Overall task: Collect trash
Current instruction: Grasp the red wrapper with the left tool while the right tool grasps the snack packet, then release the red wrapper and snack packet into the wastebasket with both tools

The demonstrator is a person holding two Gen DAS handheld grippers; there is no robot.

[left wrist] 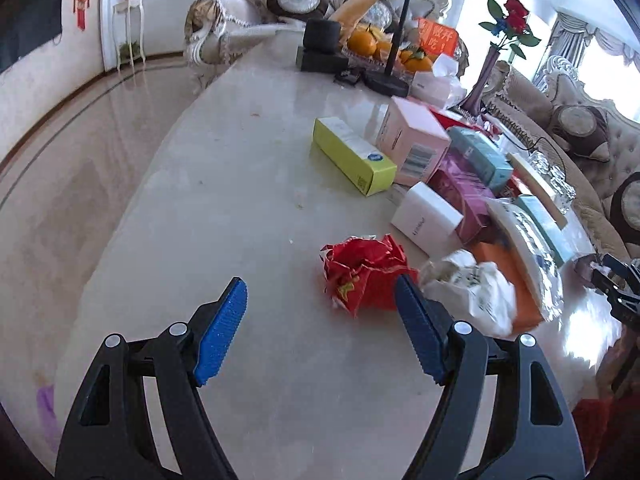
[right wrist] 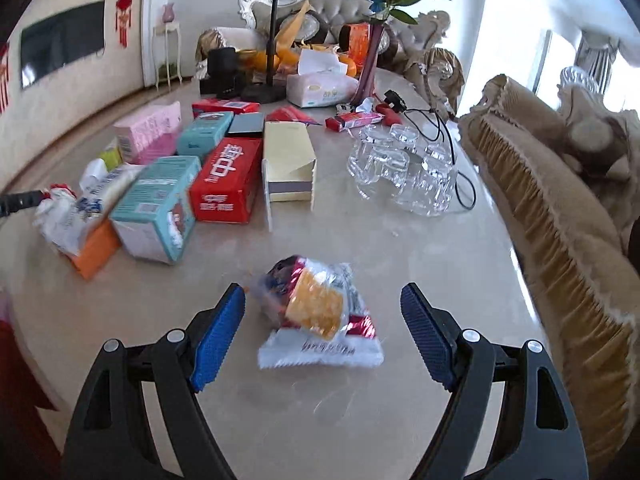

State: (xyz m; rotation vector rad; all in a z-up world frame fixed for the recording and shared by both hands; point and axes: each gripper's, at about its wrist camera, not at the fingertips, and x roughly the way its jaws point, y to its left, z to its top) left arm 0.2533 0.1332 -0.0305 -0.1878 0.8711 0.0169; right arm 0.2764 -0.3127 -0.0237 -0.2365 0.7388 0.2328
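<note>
A crumpled red wrapper (left wrist: 362, 276) lies on the marble table (left wrist: 240, 184), just ahead of my left gripper (left wrist: 322, 292), which is open and empty above the table. A crumpled white bag (left wrist: 472, 288) lies right of the wrapper, beside the right fingertip; it also shows in the right wrist view (right wrist: 64, 212). A clear snack packet (right wrist: 318, 312) with yellow and red contents lies flat between the open fingers of my right gripper (right wrist: 322, 300), which holds nothing. The right gripper shows at the left wrist view's right edge (left wrist: 618, 284).
Several boxes crowd the table's middle: yellow-green (left wrist: 352, 156), pink (left wrist: 414, 144), white (left wrist: 428, 220), teal (right wrist: 160, 204), red (right wrist: 228, 180), pale yellow (right wrist: 288, 160). Upturned glasses (right wrist: 404, 168), a tissue pack (right wrist: 320, 84), a vase of roses (right wrist: 370, 52) and a black stand (right wrist: 270, 40) stand farther back. Sofas surround the table.
</note>
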